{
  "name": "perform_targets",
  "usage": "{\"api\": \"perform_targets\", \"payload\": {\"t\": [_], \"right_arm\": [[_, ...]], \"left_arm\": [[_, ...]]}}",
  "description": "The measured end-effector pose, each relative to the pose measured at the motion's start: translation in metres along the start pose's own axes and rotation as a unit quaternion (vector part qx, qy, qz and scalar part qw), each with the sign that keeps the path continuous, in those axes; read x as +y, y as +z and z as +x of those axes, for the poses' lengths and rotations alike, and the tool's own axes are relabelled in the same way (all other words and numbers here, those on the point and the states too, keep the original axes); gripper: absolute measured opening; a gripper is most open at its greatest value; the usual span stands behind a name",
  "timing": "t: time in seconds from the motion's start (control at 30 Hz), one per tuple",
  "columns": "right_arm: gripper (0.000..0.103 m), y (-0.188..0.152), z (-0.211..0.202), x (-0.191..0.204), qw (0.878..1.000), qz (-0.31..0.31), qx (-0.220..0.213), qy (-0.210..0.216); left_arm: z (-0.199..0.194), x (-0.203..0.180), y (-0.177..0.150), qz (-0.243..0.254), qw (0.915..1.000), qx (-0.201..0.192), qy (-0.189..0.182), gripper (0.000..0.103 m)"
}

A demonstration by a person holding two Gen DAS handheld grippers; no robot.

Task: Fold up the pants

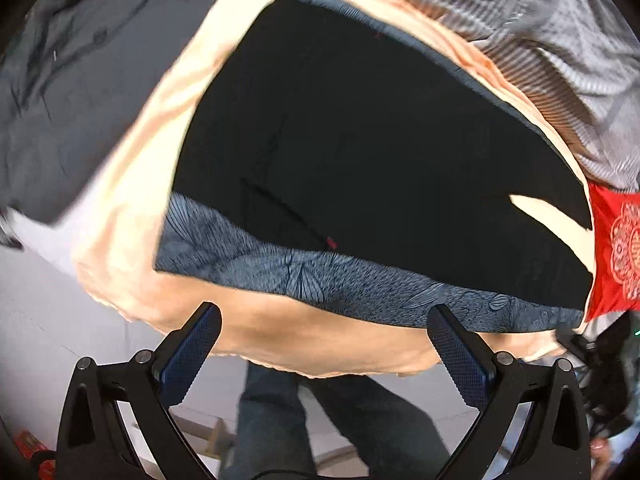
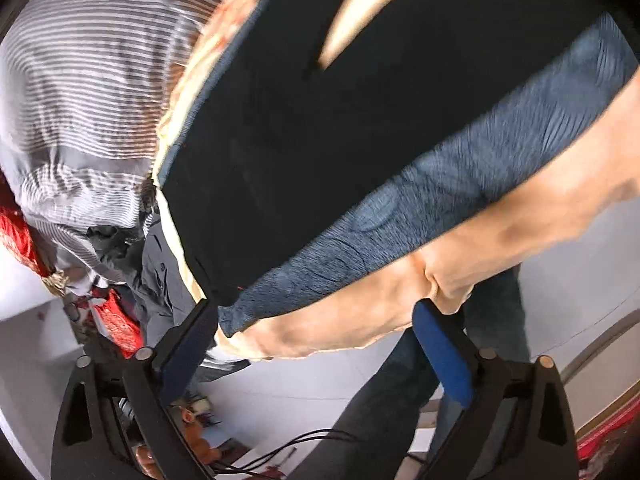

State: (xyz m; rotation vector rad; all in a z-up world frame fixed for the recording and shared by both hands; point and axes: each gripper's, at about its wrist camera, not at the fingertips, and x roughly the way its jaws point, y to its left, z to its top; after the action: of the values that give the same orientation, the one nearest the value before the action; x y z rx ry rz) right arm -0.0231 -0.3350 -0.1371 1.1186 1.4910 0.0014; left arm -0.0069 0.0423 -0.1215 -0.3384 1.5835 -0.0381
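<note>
The black pants (image 1: pixel 380 152) are lying spread flat on a blue-grey patterned mat (image 1: pixel 320 276), which is itself resting on a peach-coloured cloth (image 1: pixel 132 208) that is draping over the near edge of the surface beneath. In the left wrist view, the left hand-held gripper (image 1: pixel 324 356) is hovering above that near edge with its jaws standing wide apart and nothing between them; its blue pads (image 1: pixel 192 356) are touching no fabric. In the right wrist view, the right hand-held gripper (image 2: pixel 320 356) is likewise standing wide with nothing gripped, and is sitting over the corner of the mat, where the pants' edge is meeting the peach cloth; whether its left finger is brushing the mat cannot be told through the blur. A grey striped fabric (image 1: pixel 560 60) is lying beyond the pants, and a red patterned cloth (image 1: pixel 616 248) is sitting beside them. A person's legs in dark trousers (image 1: pixel 320 420) are showing below the edge.
</note>
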Motion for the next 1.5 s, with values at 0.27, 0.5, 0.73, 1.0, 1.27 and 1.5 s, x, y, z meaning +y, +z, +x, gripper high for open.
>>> {"api": "perform_targets", "payload": {"t": [0.27, 0.5, 0.73, 1.0, 1.27, 1.5], "right_arm": [[0.084, 0.012, 0.048, -0.051, 0.997, 0.032, -0.017, 0.071], [0.084, 0.032, 0.060, -0.059, 0.987, 0.023, -0.045, 0.151], [0.027, 0.040, 0.060, -0.051, 0.966, 0.072, -0.013, 0.249], [0.025, 0.041, 0.036, -0.026, 0.961, 0.038, 0.030, 0.273], [0.025, 0.044, 0.028, -0.016, 0.967, 0.000, 0.059, 0.246], [0.011, 0.057, 0.004, 0.028, 0.979, -0.083, 0.059, 0.178]], "left_arm": [[0.043, 0.015, -0.007, -0.025, 0.9988, 0.010, -0.042, 0.103], [0.057, 0.030, -0.003, -0.050, 0.9935, 0.007, -0.102, 0.103], [0.063, 0.042, -0.004, -0.100, 0.9847, 0.011, -0.143, 0.103], [0.066, 0.057, 0.005, -0.201, 0.9570, -0.021, -0.208, 0.103], [0.064, 0.054, 0.020, -0.218, 0.9573, -0.059, -0.181, 0.035], [0.006, 0.030, 0.036, -0.147, 0.9783, -0.100, -0.106, 0.018]]}}
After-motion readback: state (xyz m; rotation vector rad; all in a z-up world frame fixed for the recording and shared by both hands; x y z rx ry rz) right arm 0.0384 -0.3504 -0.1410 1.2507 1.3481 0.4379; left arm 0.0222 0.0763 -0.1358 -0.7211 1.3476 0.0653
